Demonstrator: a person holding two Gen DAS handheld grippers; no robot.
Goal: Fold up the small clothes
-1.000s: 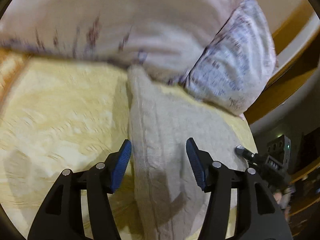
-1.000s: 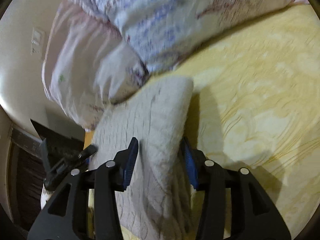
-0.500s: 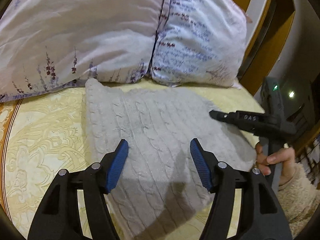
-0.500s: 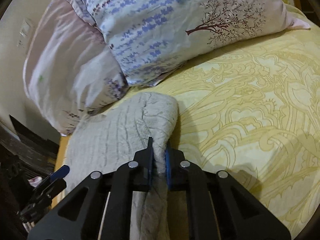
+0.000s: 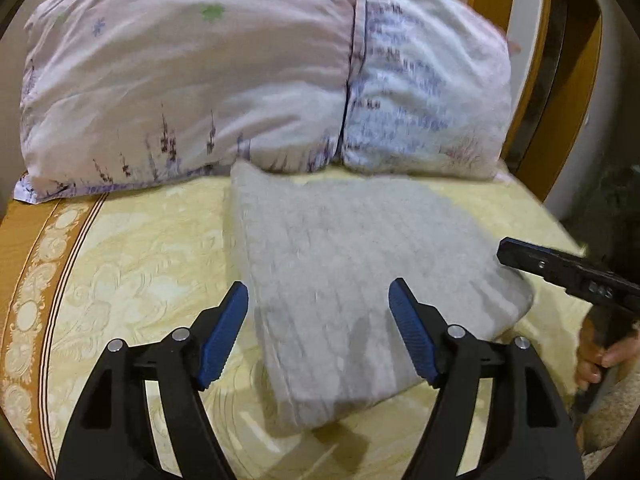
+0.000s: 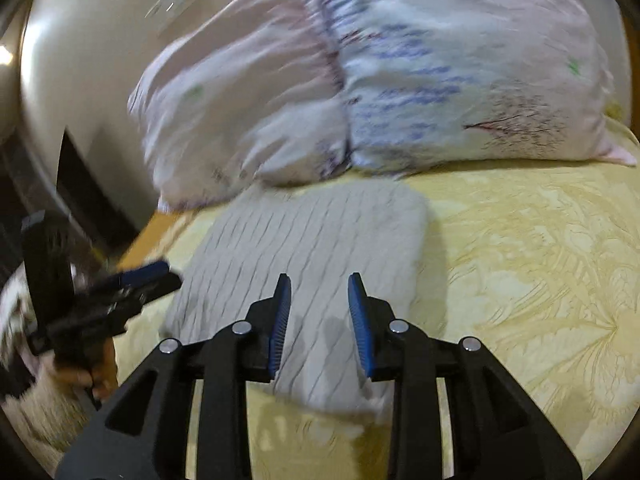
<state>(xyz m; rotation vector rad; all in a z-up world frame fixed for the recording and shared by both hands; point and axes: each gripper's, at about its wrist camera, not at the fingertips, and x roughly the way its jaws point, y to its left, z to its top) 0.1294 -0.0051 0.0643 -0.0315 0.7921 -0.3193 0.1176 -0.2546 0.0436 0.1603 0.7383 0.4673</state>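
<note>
A folded grey cable-knit garment lies flat on the yellow patterned bedspread, just in front of the pillows. It also shows in the right wrist view. My left gripper is open and empty, above the garment's near left part. My right gripper is open and empty, above the garment's near edge. The right gripper shows in the left wrist view at the garment's right side. The left gripper shows in the right wrist view at the garment's left side.
Two floral pillows stand against the headboard behind the garment. A wooden bed frame runs at the right. The bedspread's brown border marks the left edge. The bedspread stretches to the right of the garment.
My right gripper opened and let go of the garment's edge, then drew back. The garment now lies flat. Both grippers have pulled back slightly.
</note>
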